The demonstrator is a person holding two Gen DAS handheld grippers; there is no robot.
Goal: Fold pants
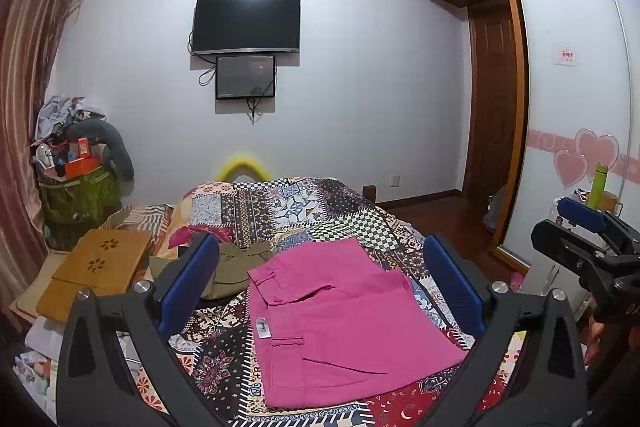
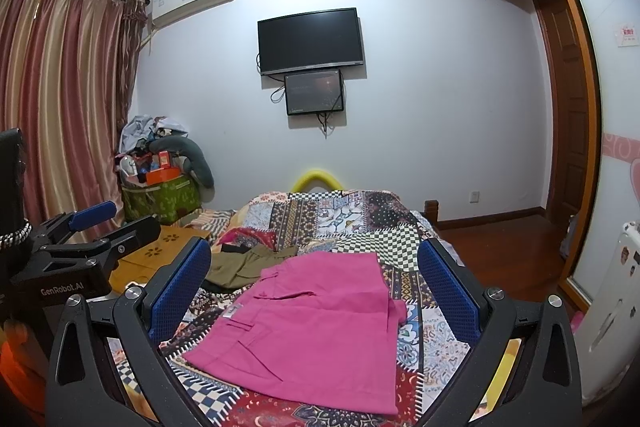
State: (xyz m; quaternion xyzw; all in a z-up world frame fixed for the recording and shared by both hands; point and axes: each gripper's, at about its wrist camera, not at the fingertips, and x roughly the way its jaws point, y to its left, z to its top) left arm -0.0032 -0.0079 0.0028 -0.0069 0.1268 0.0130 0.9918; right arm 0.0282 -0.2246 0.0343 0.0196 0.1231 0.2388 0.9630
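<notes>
Folded pink pants [image 1: 340, 323] on patchwork bedspread [image 1: 280, 211]; left tool [image 1: 320, 291] wide, right tool [image 2: 316, 291] wide

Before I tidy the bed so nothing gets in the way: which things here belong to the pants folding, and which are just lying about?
Part of the job:
- pink pants, folded on the patchwork bedspread
- left gripper, open
- right gripper, open

Just lying about:
- olive garment
- wooden lap table
- green hamper
- green bottle

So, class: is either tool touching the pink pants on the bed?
Apart. In both wrist views the pink pants lie flat on the quilt, with each tool, left and right, open and raised above them.
</notes>
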